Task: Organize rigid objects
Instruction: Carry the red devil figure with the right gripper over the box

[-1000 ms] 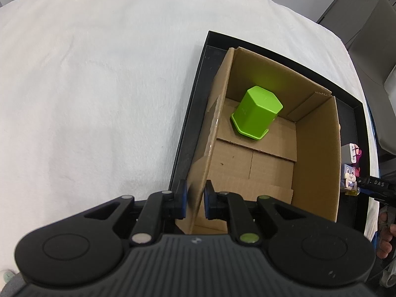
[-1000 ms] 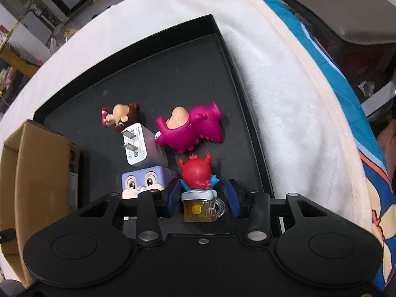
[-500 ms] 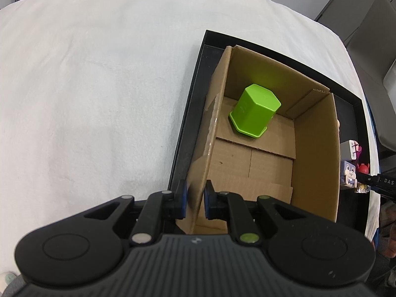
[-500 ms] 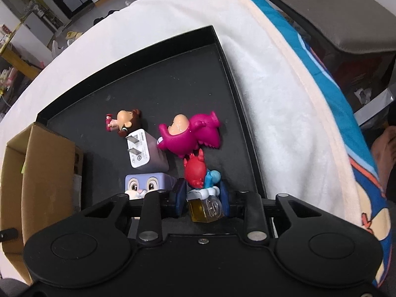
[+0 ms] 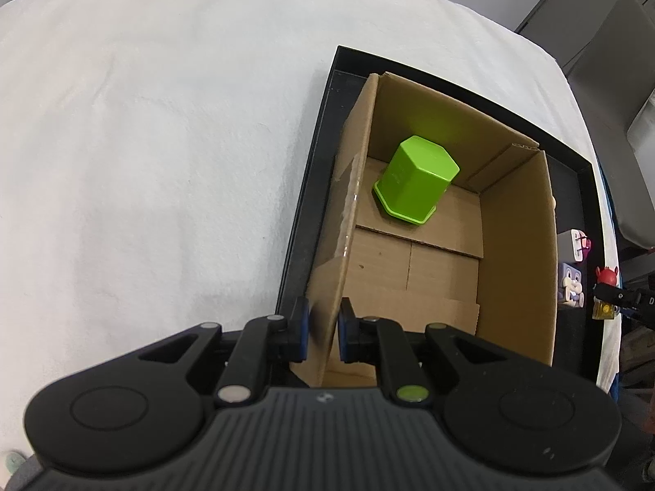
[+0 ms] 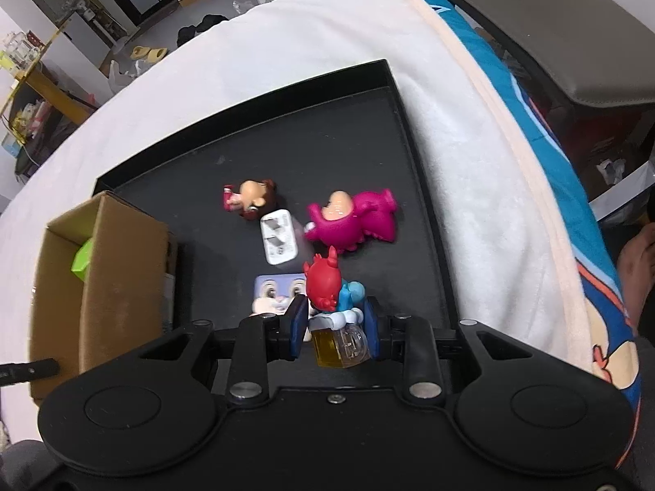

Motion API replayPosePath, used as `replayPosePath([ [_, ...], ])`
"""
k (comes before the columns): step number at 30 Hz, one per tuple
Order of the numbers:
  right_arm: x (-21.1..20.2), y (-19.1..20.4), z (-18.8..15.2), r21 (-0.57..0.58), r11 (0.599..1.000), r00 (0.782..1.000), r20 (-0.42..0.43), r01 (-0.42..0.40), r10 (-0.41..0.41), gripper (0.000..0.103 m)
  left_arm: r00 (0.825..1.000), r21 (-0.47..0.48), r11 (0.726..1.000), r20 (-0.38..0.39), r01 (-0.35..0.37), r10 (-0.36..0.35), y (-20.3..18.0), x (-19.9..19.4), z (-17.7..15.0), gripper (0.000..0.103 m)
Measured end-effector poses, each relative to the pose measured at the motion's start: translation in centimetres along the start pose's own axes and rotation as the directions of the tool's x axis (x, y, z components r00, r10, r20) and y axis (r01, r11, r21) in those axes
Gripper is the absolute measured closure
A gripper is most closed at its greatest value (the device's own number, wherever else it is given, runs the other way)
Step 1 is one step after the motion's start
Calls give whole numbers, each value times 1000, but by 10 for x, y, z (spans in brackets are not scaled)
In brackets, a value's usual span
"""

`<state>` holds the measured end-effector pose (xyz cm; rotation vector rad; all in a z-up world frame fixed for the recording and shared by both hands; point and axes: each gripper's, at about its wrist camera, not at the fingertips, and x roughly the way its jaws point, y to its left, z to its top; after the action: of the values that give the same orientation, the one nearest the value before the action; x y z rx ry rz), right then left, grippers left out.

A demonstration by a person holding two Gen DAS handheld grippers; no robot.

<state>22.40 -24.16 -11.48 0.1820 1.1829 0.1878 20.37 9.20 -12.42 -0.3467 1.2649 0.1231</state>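
My left gripper (image 5: 323,327) is shut on the near left wall of an open cardboard box (image 5: 516,245). A green hexagonal cup (image 5: 413,180) stands upside down inside the box. The box sits on a black tray (image 5: 315,155). My right gripper (image 6: 333,319) is shut on a red-headed figure (image 6: 325,282) with a clear yellow base, held a little above the tray (image 6: 286,151). Below it lie a pink toy (image 6: 356,221), a white charger (image 6: 278,237), a brown-haired figure (image 6: 249,198) and a purple bunny block (image 6: 274,286).
The tray lies on a white blanket (image 5: 163,143). The box (image 6: 123,266) fills the tray's left part in the right wrist view. A blue patterned cloth (image 6: 552,155) and a grey seat (image 6: 552,41) run along the right, with a person's foot (image 6: 638,262) at the edge.
My right gripper closed on the red-headed figure and rose with it, so the tray toys look smaller. The left gripper kept its hold on the box wall.
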Motion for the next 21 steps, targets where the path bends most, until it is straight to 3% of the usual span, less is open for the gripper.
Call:
replayPosePath([
  [21,-27,39,12,-19,999,998,49,-37,38,74,998,4,998,-42,55,-55,7,0,4,89],
])
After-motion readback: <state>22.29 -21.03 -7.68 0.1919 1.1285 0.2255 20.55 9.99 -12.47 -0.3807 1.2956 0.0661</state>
